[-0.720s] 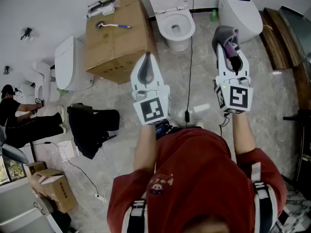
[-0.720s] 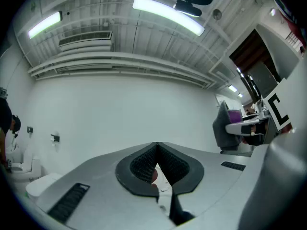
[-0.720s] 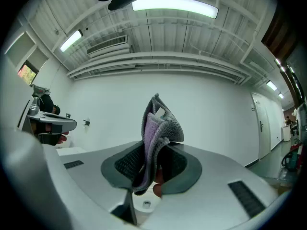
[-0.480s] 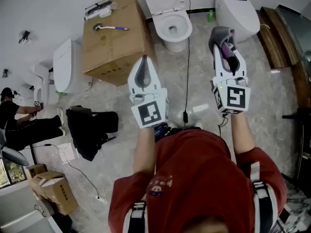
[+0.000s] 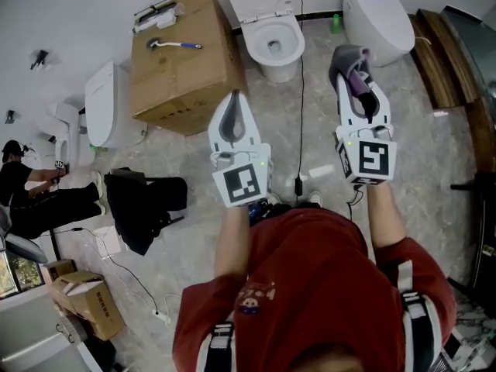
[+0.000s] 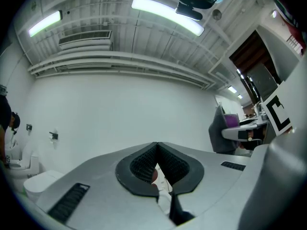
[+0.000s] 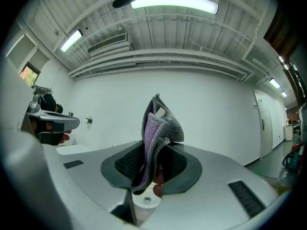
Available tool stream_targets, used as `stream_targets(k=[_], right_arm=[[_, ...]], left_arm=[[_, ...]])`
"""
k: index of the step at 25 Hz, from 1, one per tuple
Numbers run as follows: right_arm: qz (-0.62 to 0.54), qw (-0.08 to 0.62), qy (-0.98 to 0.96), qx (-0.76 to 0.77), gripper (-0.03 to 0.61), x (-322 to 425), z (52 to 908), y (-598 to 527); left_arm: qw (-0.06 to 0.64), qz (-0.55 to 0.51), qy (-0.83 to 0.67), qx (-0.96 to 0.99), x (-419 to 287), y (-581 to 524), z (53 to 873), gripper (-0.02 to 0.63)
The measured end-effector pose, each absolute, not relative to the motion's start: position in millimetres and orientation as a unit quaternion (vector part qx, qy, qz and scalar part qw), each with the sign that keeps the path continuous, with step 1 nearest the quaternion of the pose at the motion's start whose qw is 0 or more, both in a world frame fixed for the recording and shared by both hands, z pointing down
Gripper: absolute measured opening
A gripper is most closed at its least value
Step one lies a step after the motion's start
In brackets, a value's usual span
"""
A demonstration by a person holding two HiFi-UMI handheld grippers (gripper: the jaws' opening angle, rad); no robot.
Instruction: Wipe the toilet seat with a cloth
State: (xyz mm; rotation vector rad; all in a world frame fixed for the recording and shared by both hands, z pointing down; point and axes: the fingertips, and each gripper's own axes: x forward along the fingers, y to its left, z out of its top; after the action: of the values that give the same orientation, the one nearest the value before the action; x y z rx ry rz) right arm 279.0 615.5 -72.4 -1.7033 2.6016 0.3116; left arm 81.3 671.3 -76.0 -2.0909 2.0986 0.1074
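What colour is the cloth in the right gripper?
Cloth: grey with a purple side; best in the right gripper view.

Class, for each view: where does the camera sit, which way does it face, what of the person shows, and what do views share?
Head view: on the person's head, facing steeply down at the toilet; shows red-sleeved arms, left gripper, right gripper.
Left gripper view: on the left gripper, looking along its shut fingers at wall and ceiling lights; right gripper at right.
Right gripper view: on the right gripper, facing a white wall, fingers shut on the cloth.
Shared: the cloth, in all three.
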Motion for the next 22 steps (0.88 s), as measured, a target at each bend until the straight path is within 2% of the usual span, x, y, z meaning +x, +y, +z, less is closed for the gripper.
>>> stream_targets(k=[11,22], right_arm=[[0.077,0.012,0.837,-0.541,0.098,343.3,-48.6,604.3],[0.067,0.010,0.847,-0.528,0.098,362.7,-38.6,589.8]], left_arm=[[0.088,0.007,0.704,-0.705,143.3,663.0,-54.8,0.012],[0.083,-0.002,0.728,-0.680,149.8,649.3,-57.0,0.012]])
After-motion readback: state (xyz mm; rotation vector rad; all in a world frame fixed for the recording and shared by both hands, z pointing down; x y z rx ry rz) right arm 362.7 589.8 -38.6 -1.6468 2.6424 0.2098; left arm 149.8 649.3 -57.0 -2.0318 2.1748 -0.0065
